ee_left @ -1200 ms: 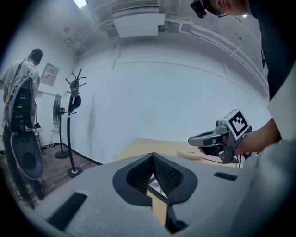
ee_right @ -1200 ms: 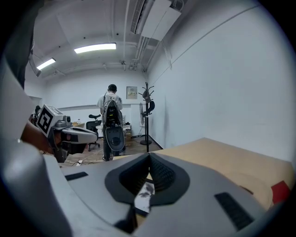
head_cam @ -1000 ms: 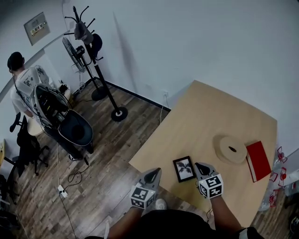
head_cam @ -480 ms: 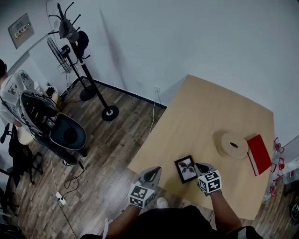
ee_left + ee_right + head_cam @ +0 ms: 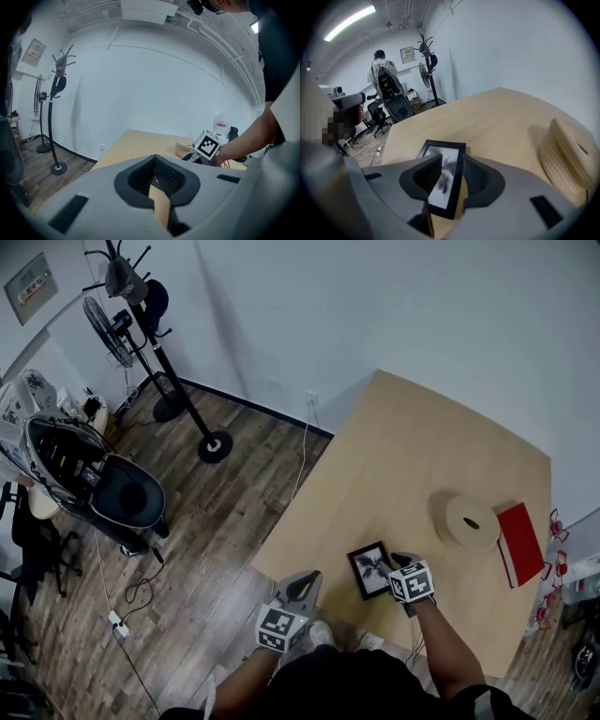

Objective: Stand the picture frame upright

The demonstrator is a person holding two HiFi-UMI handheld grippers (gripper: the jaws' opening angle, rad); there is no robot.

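The small black picture frame (image 5: 369, 570) lies on the wooden table (image 5: 422, 446) near its front edge. In the right gripper view the frame (image 5: 443, 180) sits tilted between my right gripper's jaws, near end deep between the pads. My right gripper (image 5: 398, 562) is at the frame's right edge and its jaws are opening; I see no pad pressing on the frame. My left gripper (image 5: 298, 585) hangs off the table's front-left edge, over the floor, shut and empty. In the left gripper view its tip (image 5: 154, 161) points across the table.
A round straw hat (image 5: 469, 521) and a red book (image 5: 518, 543) lie to the right of the frame. Off the table to the left stand a coat rack (image 5: 159, 343), a fan and a dark chair (image 5: 122, 498). A person (image 5: 378, 65) stands far back.
My right gripper has slid left from beside the frame onto its right edge. The left gripper has hardly moved. The head view has shifted a little.
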